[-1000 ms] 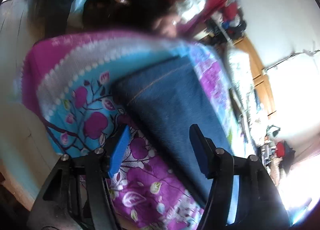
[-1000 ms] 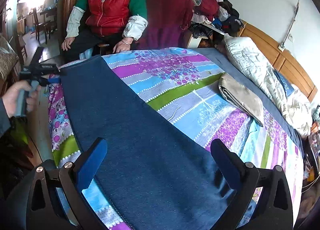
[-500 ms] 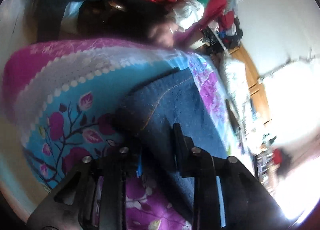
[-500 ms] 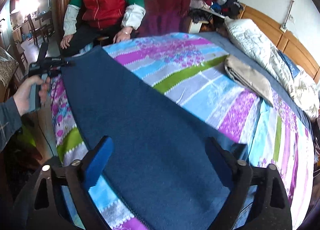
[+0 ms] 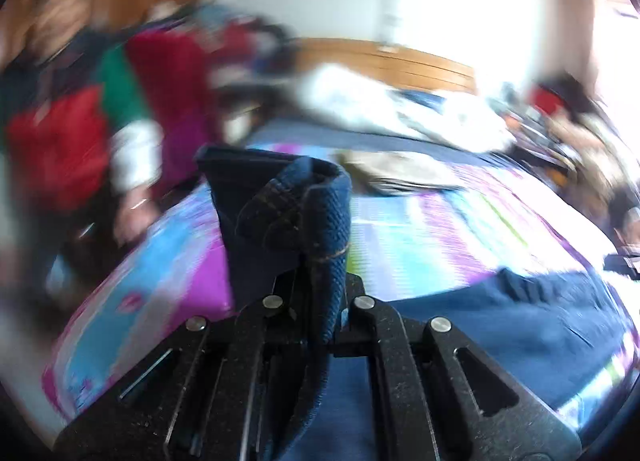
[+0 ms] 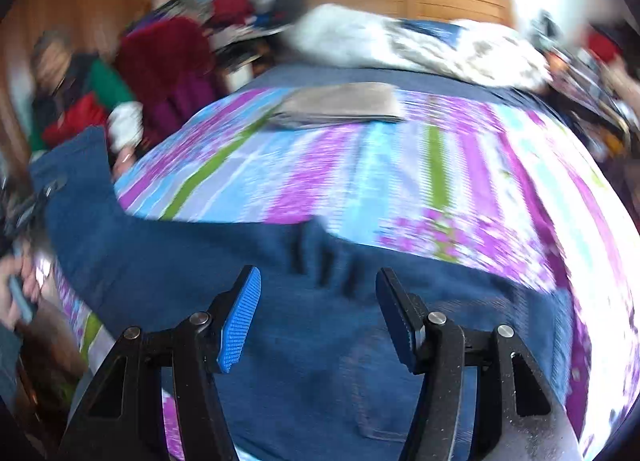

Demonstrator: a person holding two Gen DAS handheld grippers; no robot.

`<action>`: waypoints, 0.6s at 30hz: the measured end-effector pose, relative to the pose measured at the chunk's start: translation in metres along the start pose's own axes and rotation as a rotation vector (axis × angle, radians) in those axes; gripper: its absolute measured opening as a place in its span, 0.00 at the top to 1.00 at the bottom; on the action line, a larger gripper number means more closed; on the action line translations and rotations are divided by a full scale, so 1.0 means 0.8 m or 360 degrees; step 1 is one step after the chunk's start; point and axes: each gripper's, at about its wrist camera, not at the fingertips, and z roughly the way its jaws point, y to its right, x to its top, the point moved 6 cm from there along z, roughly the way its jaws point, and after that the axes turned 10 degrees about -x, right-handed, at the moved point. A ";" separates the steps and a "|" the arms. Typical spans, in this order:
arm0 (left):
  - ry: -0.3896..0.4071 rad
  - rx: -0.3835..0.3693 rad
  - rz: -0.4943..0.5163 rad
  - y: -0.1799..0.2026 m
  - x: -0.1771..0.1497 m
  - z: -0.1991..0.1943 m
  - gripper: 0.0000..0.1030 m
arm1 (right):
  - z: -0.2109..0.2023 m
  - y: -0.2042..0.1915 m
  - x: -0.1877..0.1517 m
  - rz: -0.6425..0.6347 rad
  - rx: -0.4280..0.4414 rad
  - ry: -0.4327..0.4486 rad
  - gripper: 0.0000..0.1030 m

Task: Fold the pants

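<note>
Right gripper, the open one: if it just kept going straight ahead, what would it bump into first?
Probably the blue jeans spread on the bedspread, just ahead of the right gripper. Depth is blurry here, so treat that as a guess.

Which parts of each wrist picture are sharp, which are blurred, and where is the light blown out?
Left wrist view: the left hand-held gripper and the pants hem it clamps are sharp; the bedspread and room smear with motion; the upper right is washed out white. Right wrist view: the right hand-held gripper, open, is crisp; bedspread and folded beige cloth are streaked.
</note>
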 end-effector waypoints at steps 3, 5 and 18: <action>-0.0050 -0.0195 0.0166 0.101 -0.010 0.021 0.94 | -0.002 0.061 -0.018 0.0152 -0.0042 -0.0022 0.38; -0.0164 -0.0318 0.0208 0.150 -0.040 0.047 0.94 | 0.002 0.094 -0.039 0.0234 -0.0059 -0.0064 0.38; -0.0555 -0.0454 0.0579 0.260 -0.187 0.090 0.91 | 0.019 0.112 -0.096 0.0289 0.0065 -0.0191 0.37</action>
